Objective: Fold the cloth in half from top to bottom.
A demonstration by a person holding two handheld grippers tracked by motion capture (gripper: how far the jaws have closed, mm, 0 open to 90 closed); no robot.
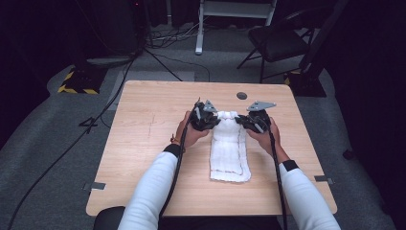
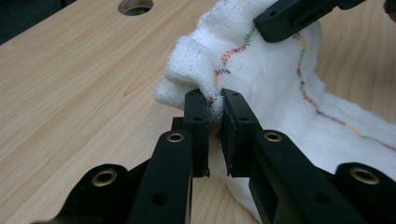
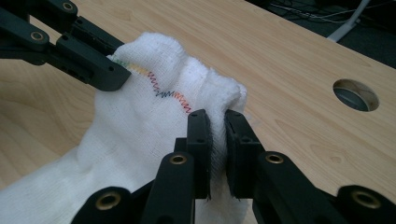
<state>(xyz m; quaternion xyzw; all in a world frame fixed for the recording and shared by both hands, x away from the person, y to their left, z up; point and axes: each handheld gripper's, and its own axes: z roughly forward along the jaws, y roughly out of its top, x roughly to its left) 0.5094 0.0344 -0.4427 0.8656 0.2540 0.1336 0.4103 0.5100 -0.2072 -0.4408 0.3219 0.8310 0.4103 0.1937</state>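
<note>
A white cloth (image 1: 230, 148) with a multicoloured stitched border lies lengthwise on the wooden table (image 1: 148, 124), folded into a long strip. Its far end is bunched up and lifted a little. My left gripper (image 1: 214, 119) is shut on the far left corner of the cloth (image 2: 261, 70), the fabric pinched between its jaws (image 2: 214, 108). My right gripper (image 1: 242, 120) is shut on the far right corner of the cloth (image 3: 140, 126), holding a fold at its tips (image 3: 217, 122). The two grippers face each other across the cloth's far edge, close together.
A round cable hole (image 1: 242, 95) sits in the table just beyond the grippers. Bare tabletop stretches left and right of the cloth. On the floor behind the table stand a black chair (image 1: 277, 43), cables and a white stand (image 1: 201, 28).
</note>
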